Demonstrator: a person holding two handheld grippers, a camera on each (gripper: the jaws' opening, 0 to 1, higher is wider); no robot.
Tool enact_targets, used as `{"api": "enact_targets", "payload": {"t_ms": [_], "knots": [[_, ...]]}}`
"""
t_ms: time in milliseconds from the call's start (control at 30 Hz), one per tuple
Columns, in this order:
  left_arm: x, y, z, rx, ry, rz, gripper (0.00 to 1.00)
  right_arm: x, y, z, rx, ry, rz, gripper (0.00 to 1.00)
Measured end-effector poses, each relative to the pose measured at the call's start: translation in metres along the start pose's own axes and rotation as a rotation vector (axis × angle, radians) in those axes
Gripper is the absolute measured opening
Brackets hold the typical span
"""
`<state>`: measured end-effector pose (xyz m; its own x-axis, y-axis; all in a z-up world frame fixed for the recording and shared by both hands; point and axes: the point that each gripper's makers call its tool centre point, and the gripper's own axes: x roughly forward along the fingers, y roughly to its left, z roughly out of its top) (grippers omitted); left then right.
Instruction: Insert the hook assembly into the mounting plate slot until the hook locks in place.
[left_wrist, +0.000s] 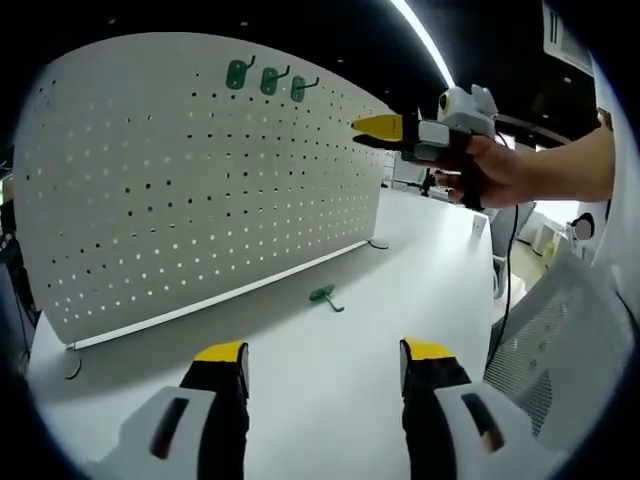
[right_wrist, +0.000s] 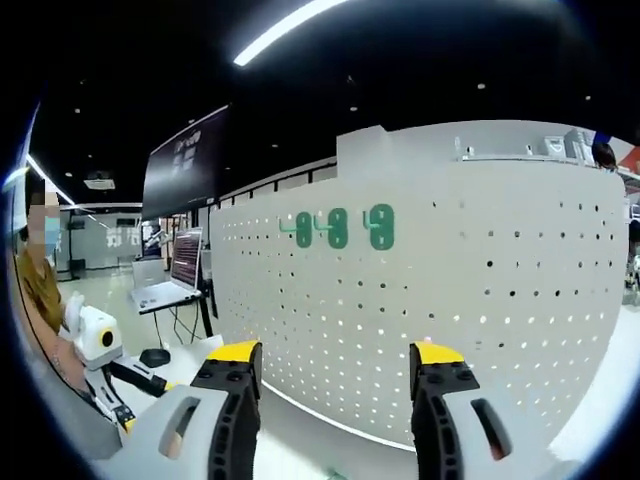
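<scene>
Here the left claw (left_wrist: 322, 358) hovers with its jaws spread and nothing between them, low over the white worktop (left_wrist: 400, 270); the loose green hook (left_wrist: 324, 295) lies flat just ahead of it, close to the foot of the upright pegboard (left_wrist: 180, 190). Three green hooks (left_wrist: 268, 78) already hang in a row high on the board, well above and beyond this claw. The right claw (right_wrist: 337, 365) is likewise spread and empty, held up facing the board with those mounted hooks (right_wrist: 338, 228) above and ahead of it. The likeliest trouble is the pick-up: the hook is small and lies flat, so a shallow pinch could let it skid or twist, and a crooked hold would jam it at the holes instead of locking. How the hook's back prongs face is too small to tell, and the board's far end is cut off.
</scene>
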<state>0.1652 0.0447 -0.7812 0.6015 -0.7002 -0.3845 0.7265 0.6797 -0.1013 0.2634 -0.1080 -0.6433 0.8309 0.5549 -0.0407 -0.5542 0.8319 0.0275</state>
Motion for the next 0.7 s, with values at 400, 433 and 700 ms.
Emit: {"api": "enact_targets", "payload": {"t_ms": [400,433,700], "knots": [[0.001,0.0,0.0,0.001,0.0,0.0,0.65,-0.025,-0.002,-0.022,0.034,0.035,-0.007,0.61],[0.001,-0.001,0.0,0.001,0.001,-0.001,0.65,-0.026,-0.002,-0.023,0.034,0.036,-0.007,0.61],[0.0,-0.001,-0.001,-0.001,0.001,-0.001,0.65,-0.033,0.001,-0.031,0.037,0.054,-0.003,0.61]]}}
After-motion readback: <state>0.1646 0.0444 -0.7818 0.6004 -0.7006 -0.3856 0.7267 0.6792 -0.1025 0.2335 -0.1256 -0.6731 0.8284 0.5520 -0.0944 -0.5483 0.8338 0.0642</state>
